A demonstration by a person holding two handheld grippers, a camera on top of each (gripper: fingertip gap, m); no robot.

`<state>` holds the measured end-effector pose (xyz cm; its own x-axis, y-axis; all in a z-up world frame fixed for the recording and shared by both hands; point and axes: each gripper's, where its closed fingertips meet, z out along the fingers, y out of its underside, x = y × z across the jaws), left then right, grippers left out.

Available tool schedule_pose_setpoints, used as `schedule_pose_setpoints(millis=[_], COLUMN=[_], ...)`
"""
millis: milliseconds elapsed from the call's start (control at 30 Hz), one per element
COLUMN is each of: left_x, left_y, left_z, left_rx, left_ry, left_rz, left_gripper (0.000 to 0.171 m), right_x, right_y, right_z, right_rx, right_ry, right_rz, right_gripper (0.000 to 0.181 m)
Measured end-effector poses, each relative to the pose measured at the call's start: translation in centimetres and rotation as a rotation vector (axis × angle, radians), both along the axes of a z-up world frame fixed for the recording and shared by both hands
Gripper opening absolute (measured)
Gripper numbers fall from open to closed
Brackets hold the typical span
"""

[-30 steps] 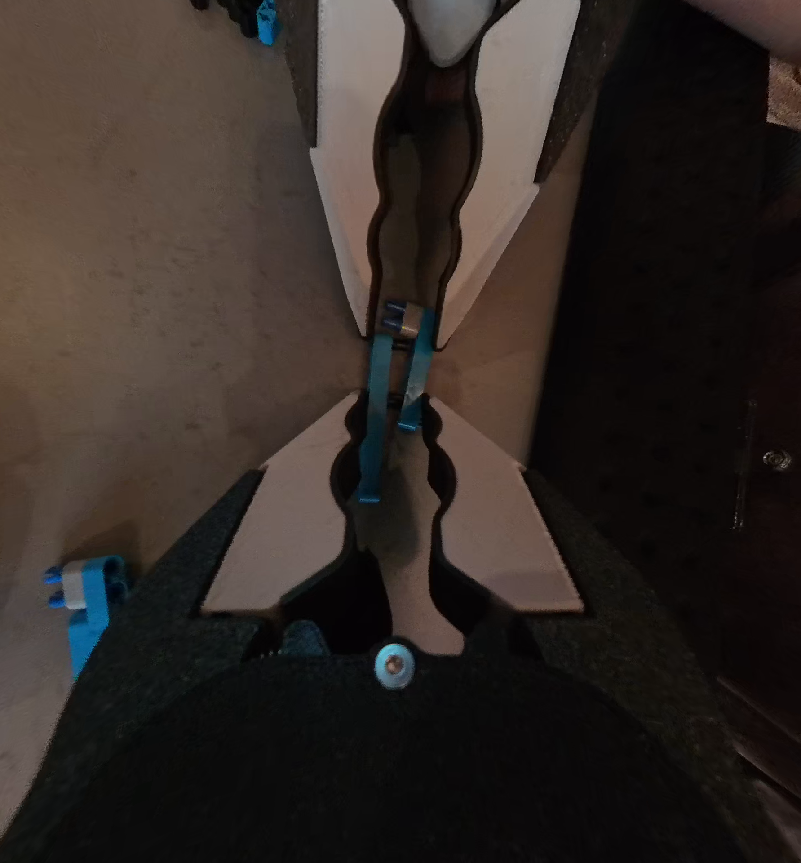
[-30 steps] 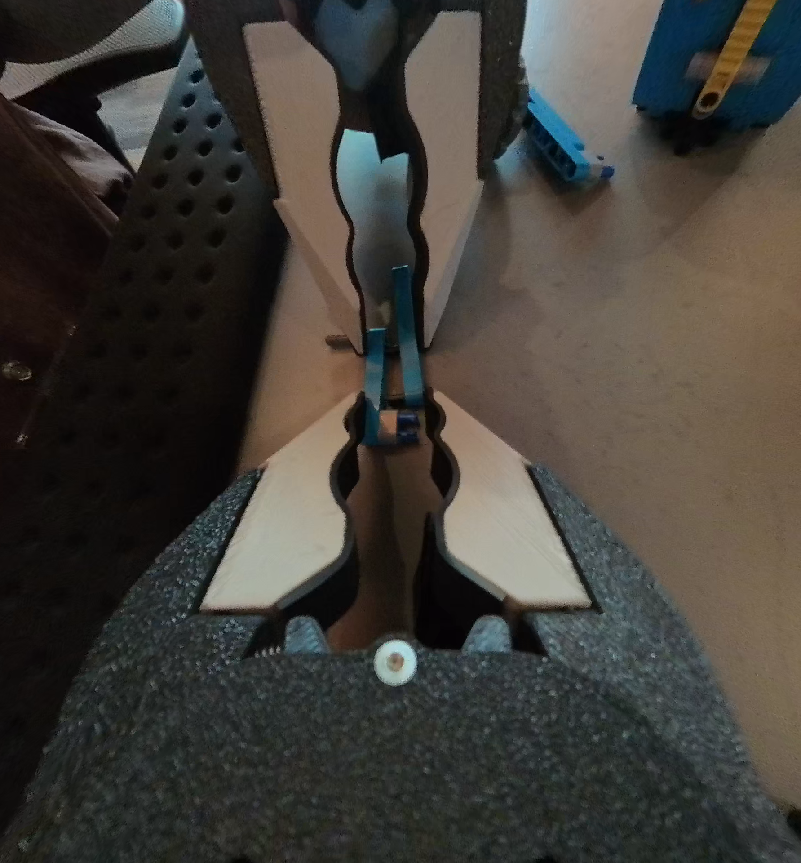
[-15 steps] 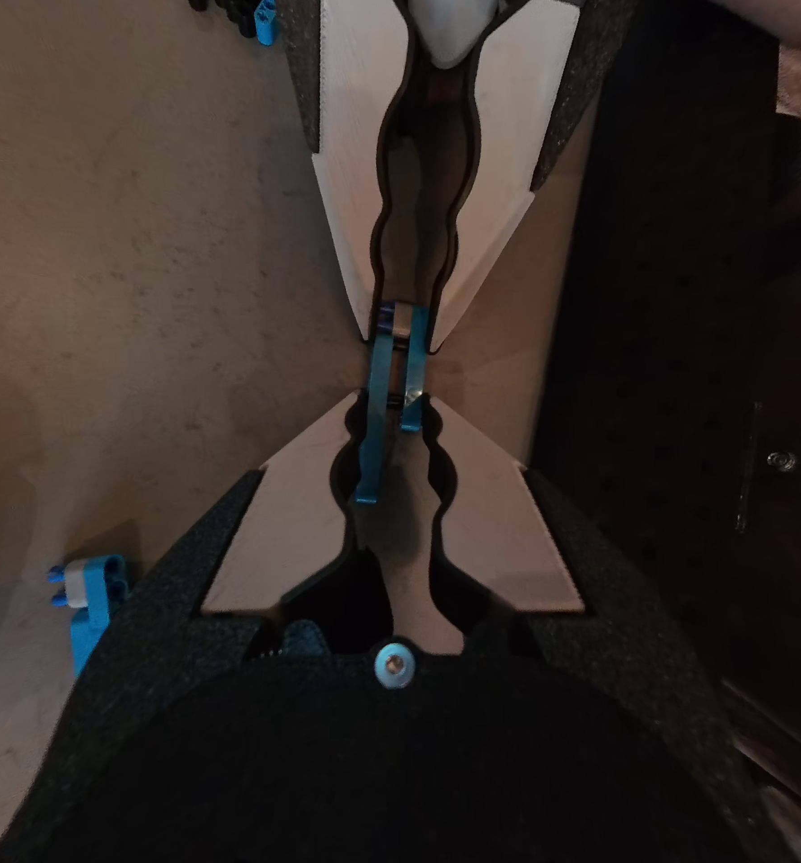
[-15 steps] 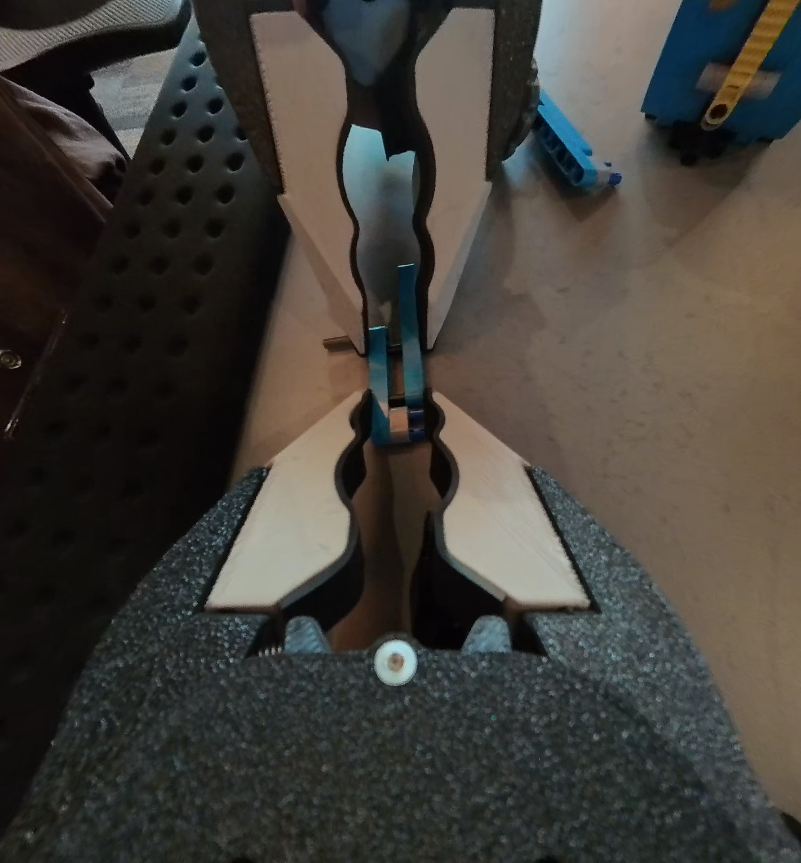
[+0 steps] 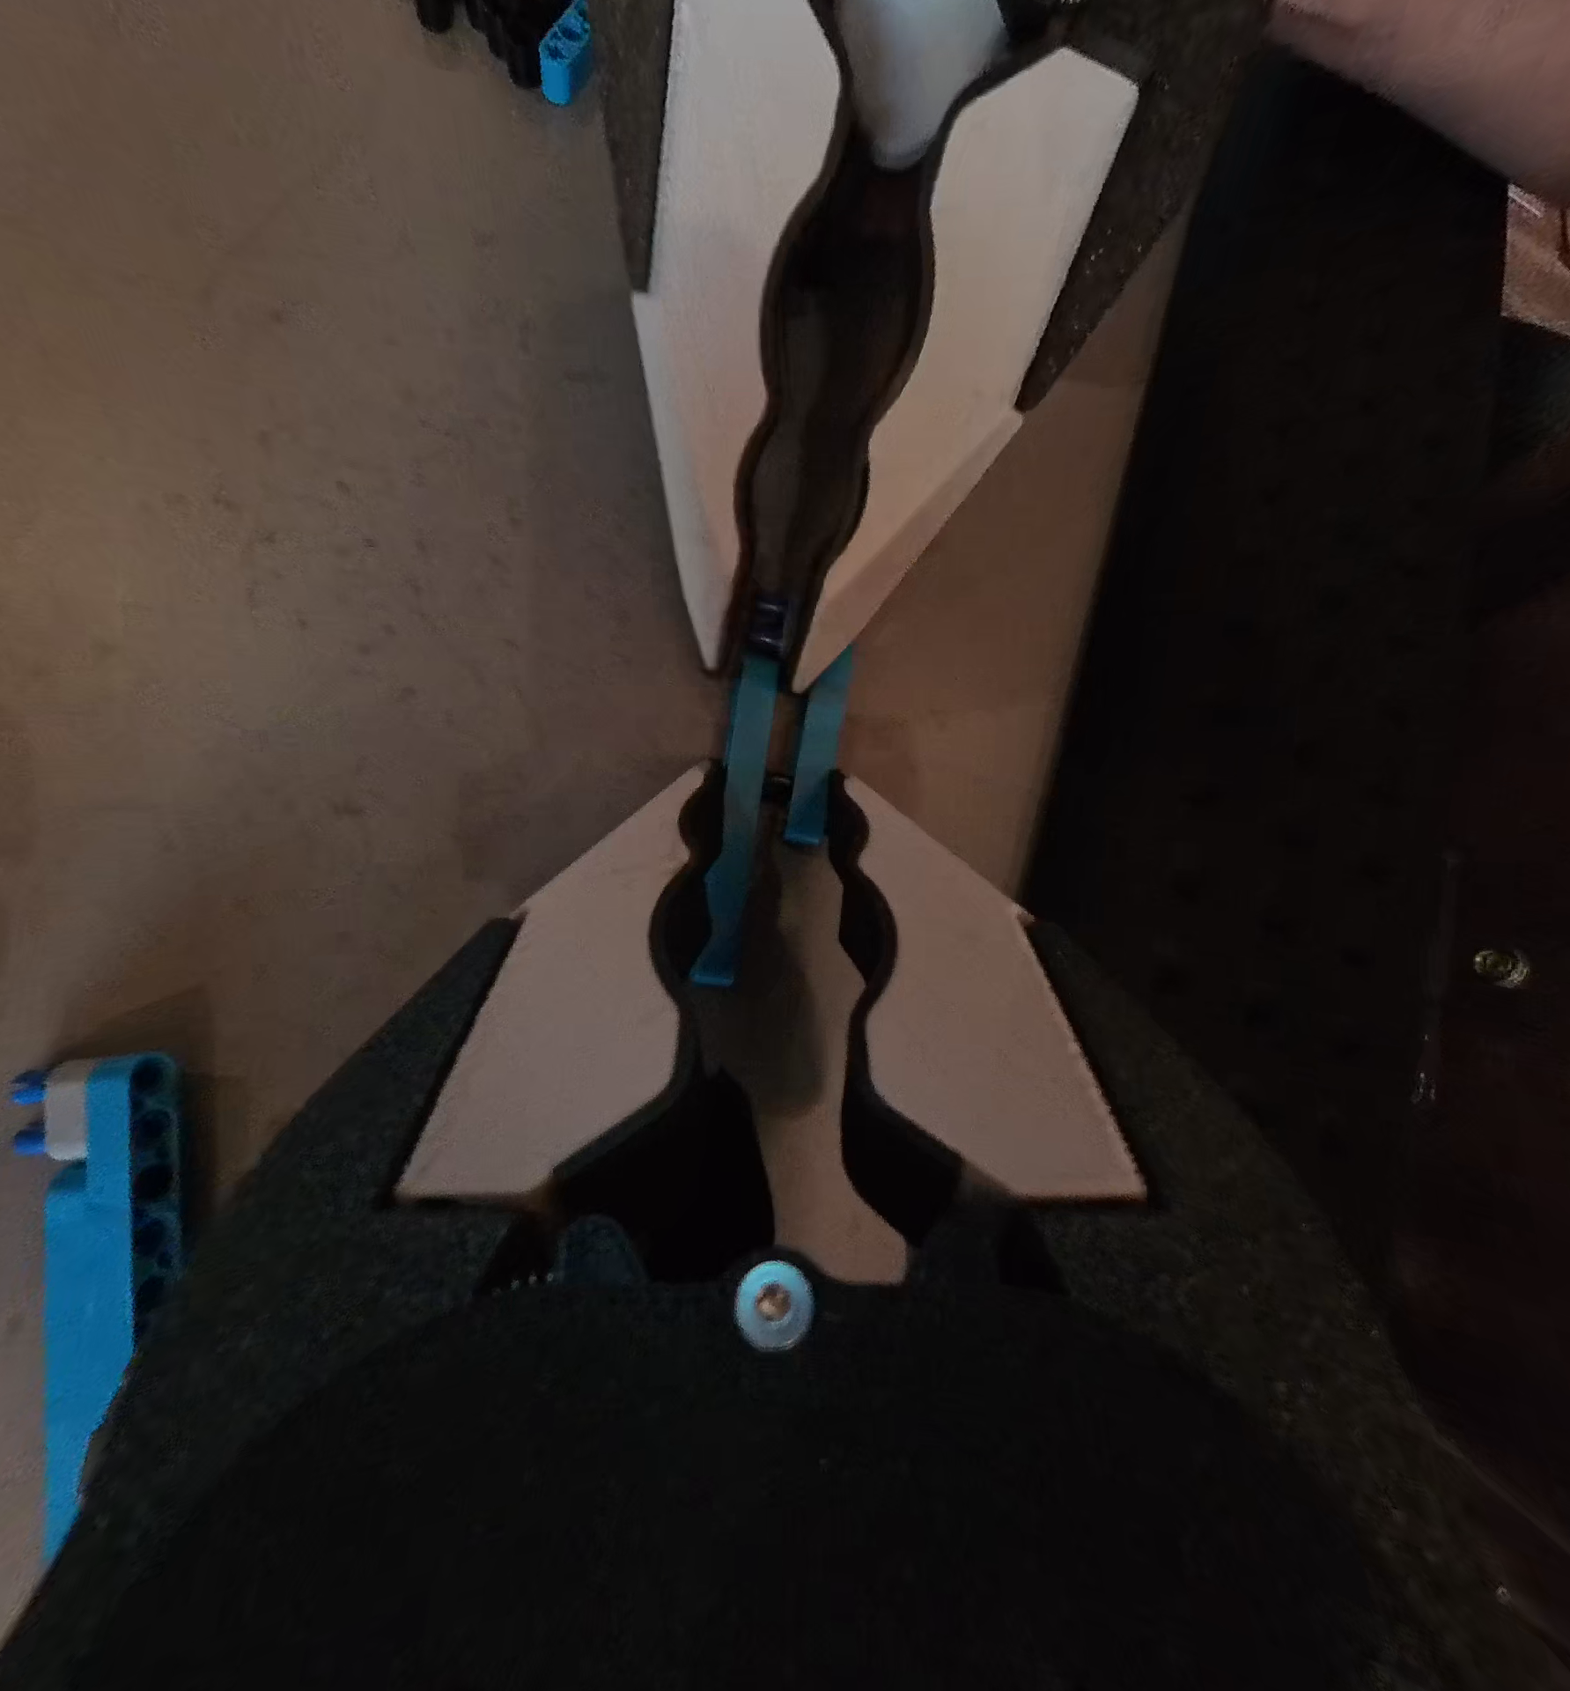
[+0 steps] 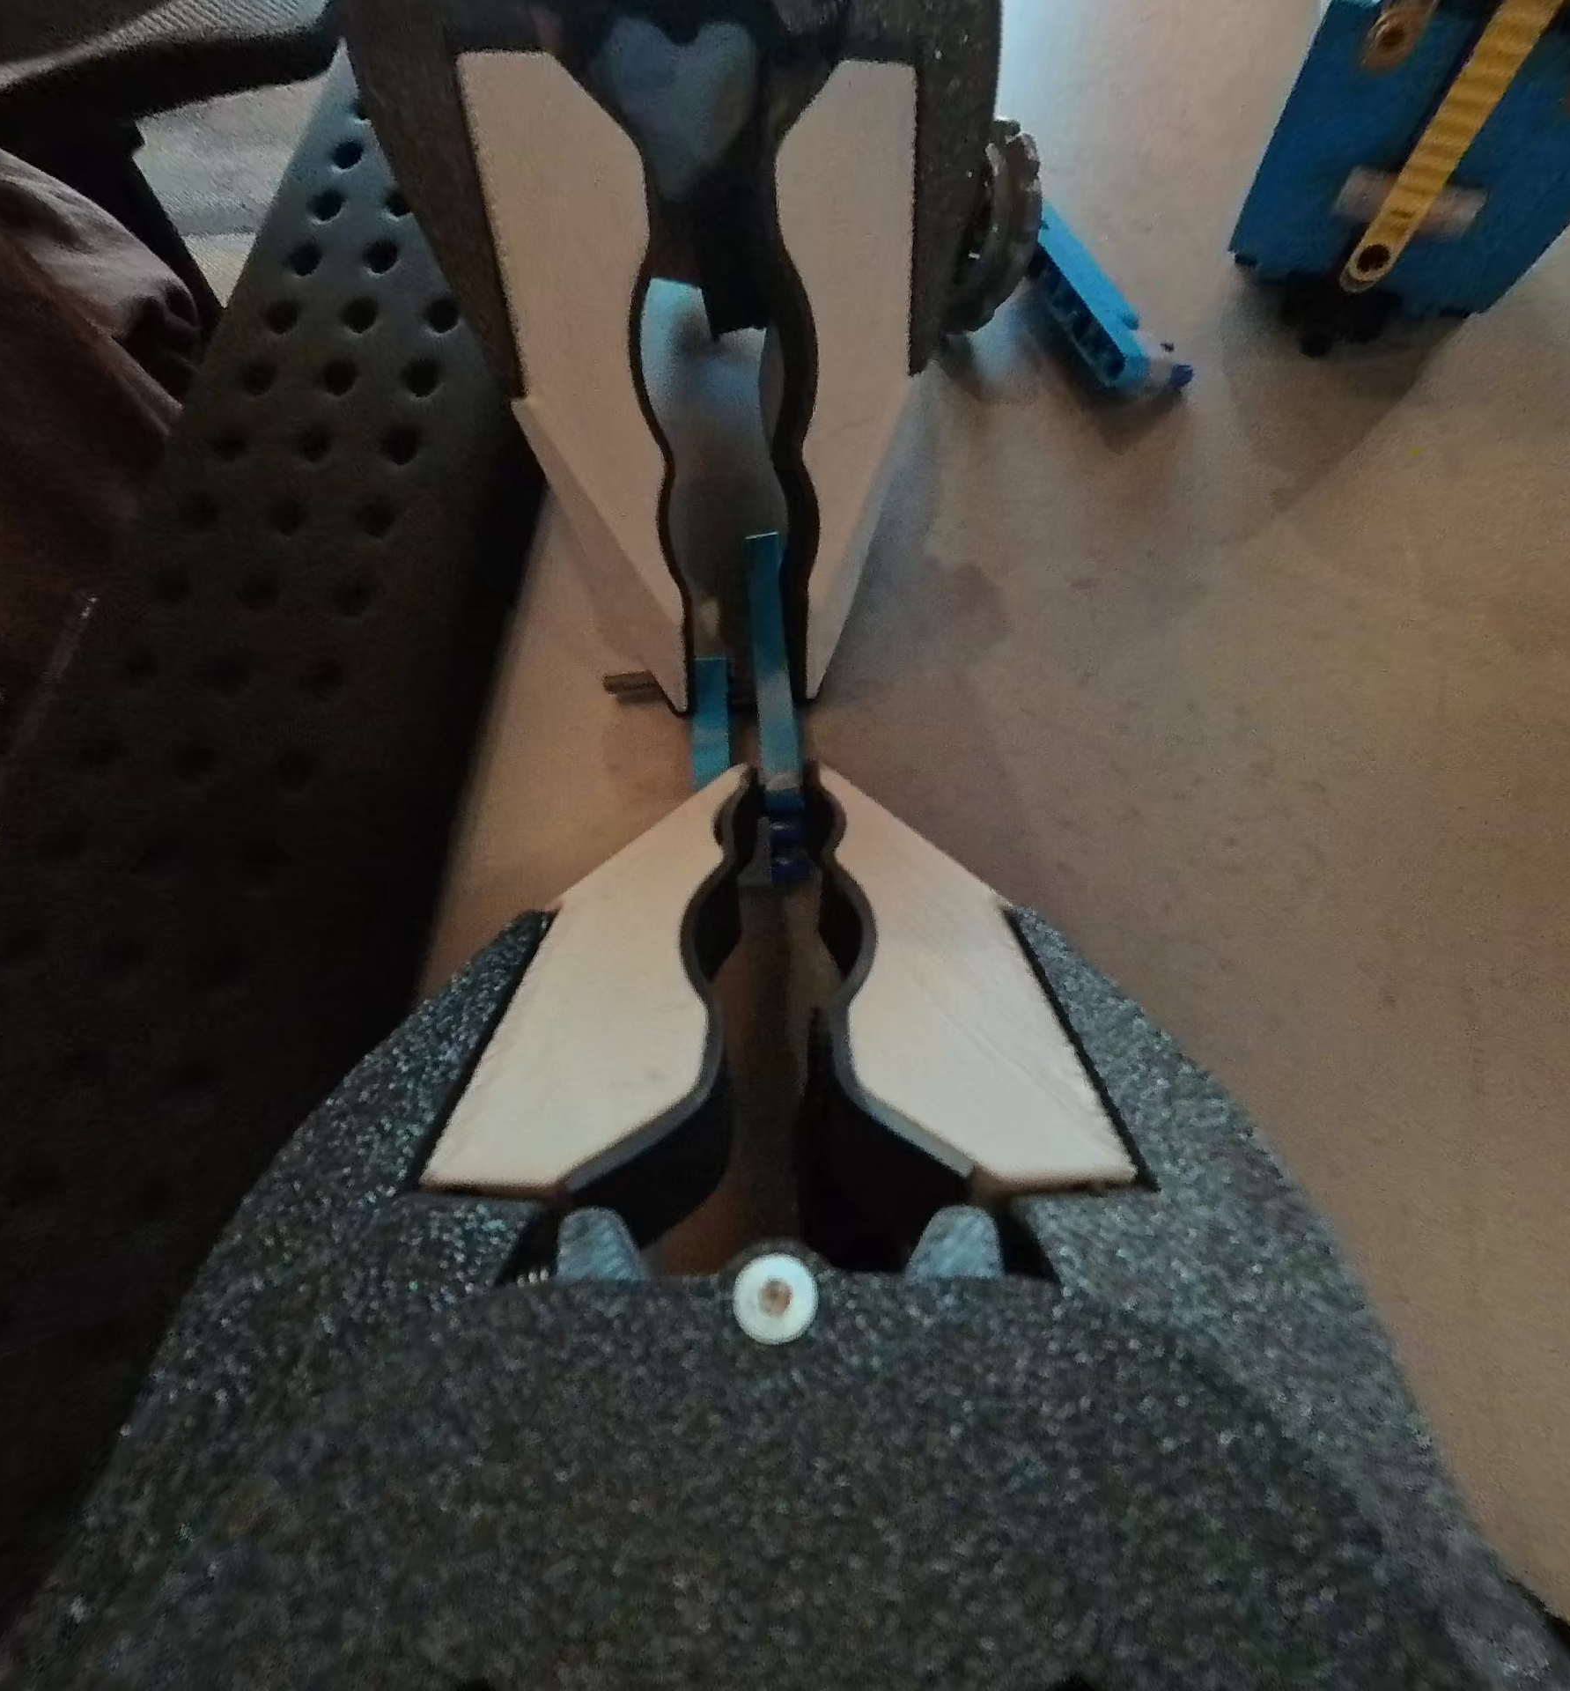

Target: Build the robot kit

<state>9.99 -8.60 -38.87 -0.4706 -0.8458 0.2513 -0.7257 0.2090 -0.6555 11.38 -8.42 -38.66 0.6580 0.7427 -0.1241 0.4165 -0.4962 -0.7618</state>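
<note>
Two thin blue beams, a long beam (image 5: 733, 851) and a short beam (image 5: 813, 759), run side by side, joined by a small dark pin. My left gripper (image 5: 776, 778) is shut around both, above the tan table (image 5: 305, 549). My right gripper (image 5: 758, 677) faces it tip to tip. In the right wrist view, my right gripper (image 6: 779, 778) is shut on the long beam's (image 6: 774, 677) end, where dark blue pins (image 6: 785, 842) stick out. The short beam (image 6: 709, 723) lies outside its left finger. The left gripper (image 6: 744, 700) is opposite.
A blue beam with a grey connector (image 5: 104, 1235) lies at the lower left. A black perforated panel (image 6: 259, 549) edges the table. A blue block with a yellow beam (image 6: 1440, 156), a loose blue beam (image 6: 1101, 311), a gear (image 6: 1005, 210) and a small grey pin (image 6: 625, 684) lie beyond. A hand (image 5: 1449, 91) shows top right. Both grippers' tips are close together, under 4 cm apart.
The right gripper held both beams' ends with a grey connector between them; now its jaws are narrower, shut on the long beam only. The short beam sits outside its finger.
</note>
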Motion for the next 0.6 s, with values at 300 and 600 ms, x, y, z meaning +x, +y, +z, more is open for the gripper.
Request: schedule_pose_setpoints(millis=[300,600], left_x=[0.0,0.0], left_y=[0.0,0.1], left_z=[0.0,0.2], left_rx=[0.021,-0.116], left_ry=[0.005,0.066], left_rz=[-0.013,-0.046], left_gripper=[0.023,0.019], right_x=[0.4,-0.2], right_y=[-0.8,-0.7], right_z=[-0.5,-0.5], right_rx=[0.017,0.038], right_ry=[-0.114,-0.081], right_rz=[0.046,0.088], right_gripper=[0.035,0.024])
